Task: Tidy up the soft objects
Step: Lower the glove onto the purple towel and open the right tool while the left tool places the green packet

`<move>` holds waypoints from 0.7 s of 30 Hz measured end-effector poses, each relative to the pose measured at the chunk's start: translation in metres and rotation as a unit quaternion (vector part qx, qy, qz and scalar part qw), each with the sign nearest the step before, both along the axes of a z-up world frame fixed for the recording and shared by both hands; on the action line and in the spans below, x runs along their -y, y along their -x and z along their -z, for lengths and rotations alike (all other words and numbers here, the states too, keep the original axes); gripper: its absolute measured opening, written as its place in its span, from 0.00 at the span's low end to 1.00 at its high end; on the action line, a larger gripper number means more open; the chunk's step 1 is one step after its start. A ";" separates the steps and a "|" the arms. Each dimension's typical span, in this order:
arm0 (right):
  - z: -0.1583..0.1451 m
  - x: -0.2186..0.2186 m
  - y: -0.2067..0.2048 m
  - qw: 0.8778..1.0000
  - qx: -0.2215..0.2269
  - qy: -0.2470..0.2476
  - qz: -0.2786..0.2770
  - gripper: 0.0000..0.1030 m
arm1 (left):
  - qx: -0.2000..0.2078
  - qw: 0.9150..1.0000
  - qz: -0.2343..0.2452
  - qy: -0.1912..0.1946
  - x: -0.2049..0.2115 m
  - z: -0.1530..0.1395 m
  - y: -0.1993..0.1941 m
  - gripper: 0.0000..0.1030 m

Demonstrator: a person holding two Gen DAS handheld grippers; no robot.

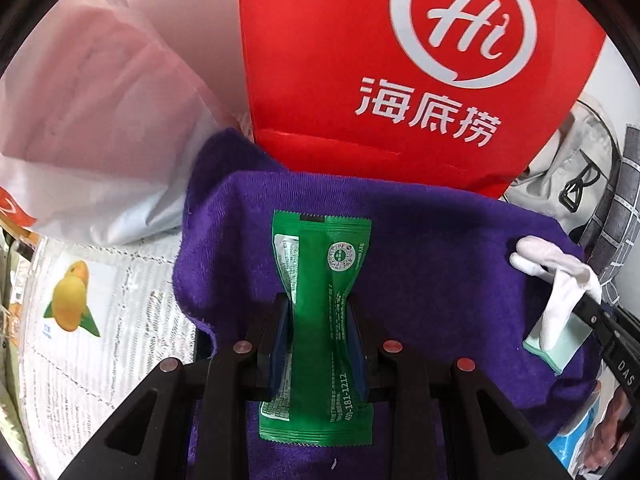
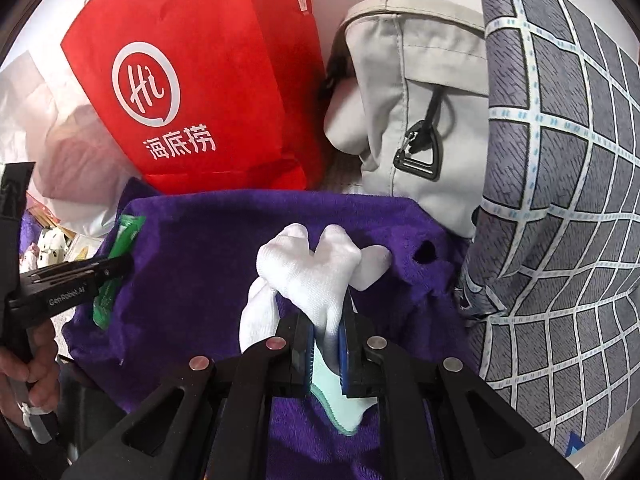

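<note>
The left tongs [image 1: 320, 320] pinch the green sachet [image 1: 320, 320] at its waist and the right tongs [image 2: 326, 332], nearly closed, grip the white glove [image 2: 316, 276] at three o'clock — both poised over the purple towel [image 1: 440, 232], likely as its landing spot.

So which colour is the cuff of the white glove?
Pale mint green cuff on the white glove, clearest in the right wrist view.

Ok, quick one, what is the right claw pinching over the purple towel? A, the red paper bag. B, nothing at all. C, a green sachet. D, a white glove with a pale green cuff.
D: the right claw is shut on the white glove, its pale green cuff hanging below the pads, over the purple towel; the green sachet is in the left claw.
</note>
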State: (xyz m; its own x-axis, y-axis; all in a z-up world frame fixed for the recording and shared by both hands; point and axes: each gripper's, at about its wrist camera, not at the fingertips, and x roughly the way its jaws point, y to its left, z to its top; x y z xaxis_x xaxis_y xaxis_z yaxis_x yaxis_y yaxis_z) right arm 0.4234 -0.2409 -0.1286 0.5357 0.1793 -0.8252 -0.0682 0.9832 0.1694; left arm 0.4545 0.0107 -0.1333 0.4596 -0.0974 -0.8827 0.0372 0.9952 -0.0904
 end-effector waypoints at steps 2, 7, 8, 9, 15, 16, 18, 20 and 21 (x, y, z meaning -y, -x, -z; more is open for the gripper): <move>0.001 -0.002 -0.002 1.000 -0.002 0.001 -0.002 0.13 | 0.000 1.000 0.000 0.003 0.001 0.001 -0.001 0.28; -0.005 -0.002 0.001 1.000 0.013 0.005 0.002 0.56 | 0.003 1.000 0.010 0.017 0.003 0.002 -0.001 0.31; -0.009 -0.001 0.004 1.000 0.018 0.006 0.002 0.59 | 0.003 1.000 0.011 0.016 0.004 0.001 -0.001 0.34; -0.013 0.000 0.006 1.000 0.023 0.006 0.000 0.63 | 0.004 1.000 0.012 0.015 0.006 0.001 0.000 0.37; -0.029 0.005 0.015 0.999 0.042 -0.006 -0.005 0.81 | 0.017 1.000 0.011 0.016 0.008 -0.009 0.005 0.57; -0.030 0.005 0.016 0.999 0.040 -0.005 -0.005 0.81 | 0.019 1.000 0.011 0.017 0.010 -0.012 0.006 0.59; -0.030 0.005 0.016 0.999 0.032 0.001 -0.003 0.82 | 0.021 1.000 0.010 0.017 0.010 -0.014 0.007 0.60; -0.031 0.003 0.017 0.999 0.033 0.008 0.002 0.82 | 0.023 1.000 0.009 0.013 0.012 -0.017 0.009 0.60; -0.032 0.002 0.017 0.999 0.033 0.012 0.005 0.83 | 0.024 1.000 0.008 0.010 0.013 -0.020 0.010 0.60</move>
